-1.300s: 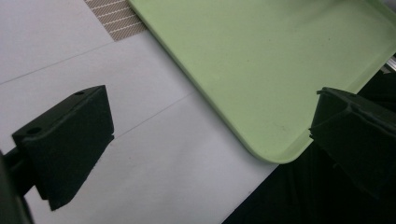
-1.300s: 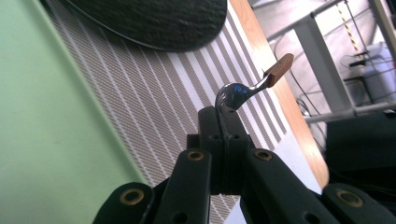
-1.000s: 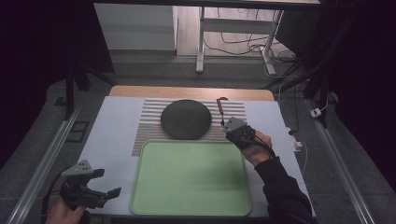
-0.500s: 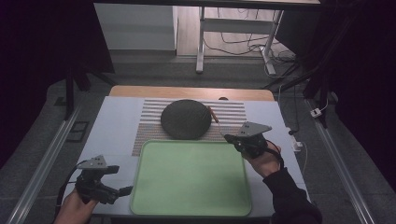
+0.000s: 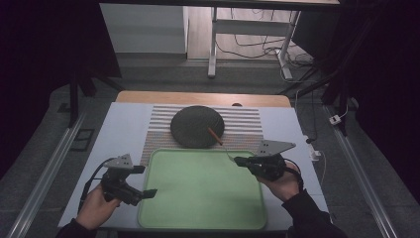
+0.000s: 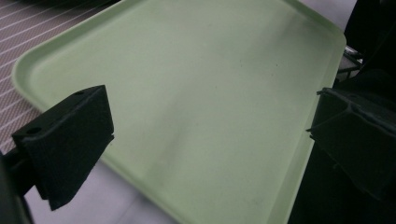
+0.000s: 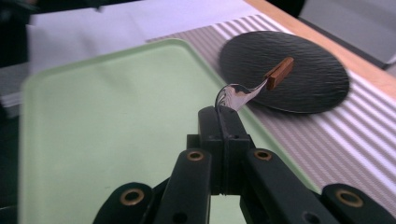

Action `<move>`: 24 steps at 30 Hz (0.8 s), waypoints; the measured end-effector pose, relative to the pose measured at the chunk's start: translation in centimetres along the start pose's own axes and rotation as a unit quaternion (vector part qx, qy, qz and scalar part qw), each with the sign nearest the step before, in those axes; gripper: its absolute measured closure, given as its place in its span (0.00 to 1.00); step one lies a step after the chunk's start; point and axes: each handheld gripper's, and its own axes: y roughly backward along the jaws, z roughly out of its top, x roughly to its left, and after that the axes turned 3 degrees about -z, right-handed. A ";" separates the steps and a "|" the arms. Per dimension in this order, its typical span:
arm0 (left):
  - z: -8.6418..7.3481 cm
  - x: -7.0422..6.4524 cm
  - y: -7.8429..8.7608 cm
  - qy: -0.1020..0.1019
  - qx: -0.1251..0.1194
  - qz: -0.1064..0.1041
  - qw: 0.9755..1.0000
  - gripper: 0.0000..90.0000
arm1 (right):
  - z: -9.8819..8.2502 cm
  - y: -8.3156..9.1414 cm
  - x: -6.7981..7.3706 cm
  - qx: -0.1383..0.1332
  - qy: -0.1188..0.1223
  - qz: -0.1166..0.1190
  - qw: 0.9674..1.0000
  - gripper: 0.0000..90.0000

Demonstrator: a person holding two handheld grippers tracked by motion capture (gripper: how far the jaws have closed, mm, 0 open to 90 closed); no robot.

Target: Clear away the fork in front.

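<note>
A spoon point(image 5: 218, 138) with a wooden handle point(image 7: 279, 73) and a metal bowl point(image 7: 235, 95) is held by its bowl end in my right gripper point(image 5: 237, 160), whose jaws are shut on it. The handle reaches out over the edge of a round black plate point(image 5: 190, 126) point(image 7: 303, 70). A light green tray point(image 5: 198, 208) point(image 7: 93, 121) lies in front of the plate, and the right gripper hovers at its far right corner. My left gripper point(image 5: 143, 181) point(image 6: 210, 135) stands open over the tray's point(image 6: 196, 65) left edge with nothing between its jaws.
The plate rests on a striped placemat point(image 5: 247, 124) laid on a white table cover point(image 5: 119, 134). A wooden table edge point(image 5: 198, 98) runs behind. Cables and table legs point(image 5: 213, 44) lie on the floor beyond.
My right gripper has drawn back from beside the plate toward the tray's far right corner and turned leftward, carrying the spoon. The left gripper has moved right, up to the tray's left edge.
</note>
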 end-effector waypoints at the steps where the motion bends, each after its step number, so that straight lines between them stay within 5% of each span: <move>1: 0.3 0.1 -0.3 -0.003 0.002 -0.003 1.000 0.00 | -0.1 0.1 0.2 -0.001 0.001 0.006 1.000 1.00; 14: 3.9 0.3 -3.4 -0.055 0.023 -0.021 0.998 0.00 | -0.8 0.1 1.9 -0.016 -0.013 0.095 0.995 1.00; 22: 5.6 0.2 -5.0 -0.105 0.068 -0.010 0.992 0.00 | -0.8 -0.3 3.0 -0.023 -0.007 0.165 0.986 1.00; 24: 6.0 0.1 -5.4 -0.114 0.072 -0.024 0.991 0.00 | -0.7 -0.6 3.4 -0.019 0.000 0.189 0.982 1.00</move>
